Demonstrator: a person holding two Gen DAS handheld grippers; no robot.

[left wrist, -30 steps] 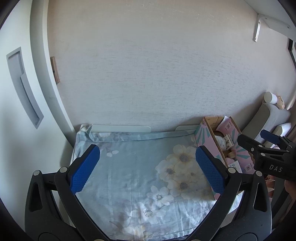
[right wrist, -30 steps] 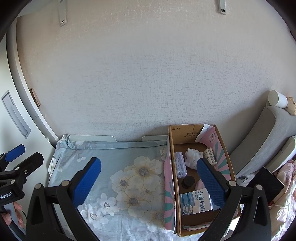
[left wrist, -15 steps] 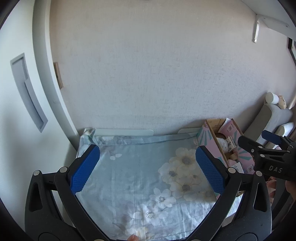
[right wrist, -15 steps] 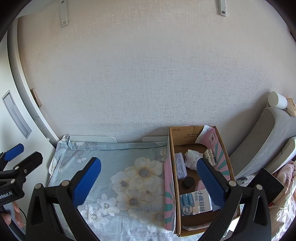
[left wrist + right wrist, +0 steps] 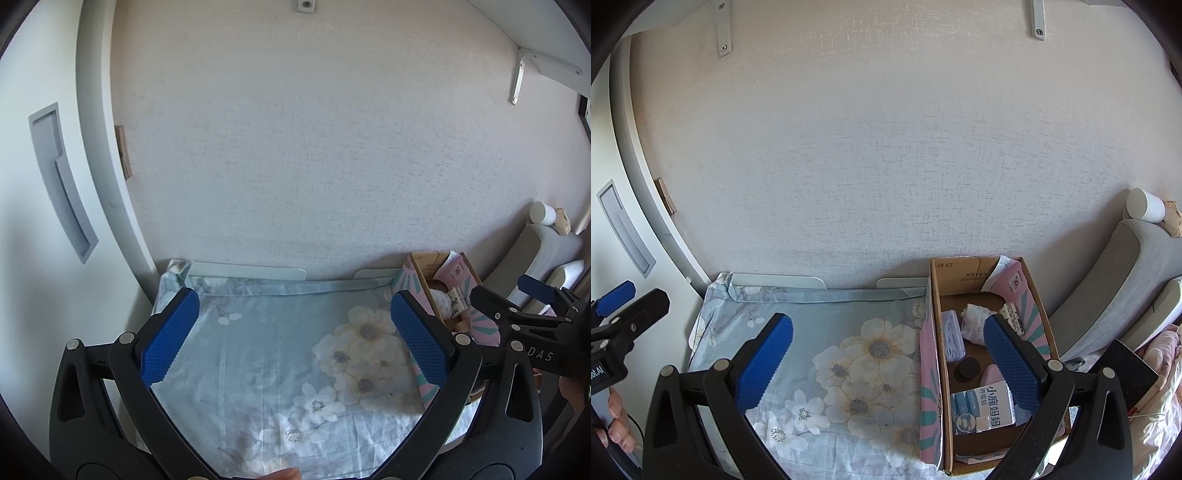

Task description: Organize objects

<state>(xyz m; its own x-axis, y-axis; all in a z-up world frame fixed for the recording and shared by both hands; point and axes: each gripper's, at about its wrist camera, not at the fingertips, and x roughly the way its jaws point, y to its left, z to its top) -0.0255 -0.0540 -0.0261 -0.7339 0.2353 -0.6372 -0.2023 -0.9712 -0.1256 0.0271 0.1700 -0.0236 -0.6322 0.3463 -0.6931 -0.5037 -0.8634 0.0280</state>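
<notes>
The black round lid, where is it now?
In the right wrist view, the black lid lies inside the cardboard box, right of the floral cloth, just behind the blue-white packet.

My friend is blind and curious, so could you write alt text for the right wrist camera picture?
An open right gripper with blue fingers hovers empty over a floral cloth and a cardboard box of small packets beside it, against a pale wall. The left gripper shows at the left edge.

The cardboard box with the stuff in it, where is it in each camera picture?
Left wrist view: the cardboard box sits at the far right edge, mostly hidden behind the right tool.
Right wrist view: the cardboard box fills the lower right, open, its contents visible.
Shared landmark: the flowered blue cloth beside it.
</notes>
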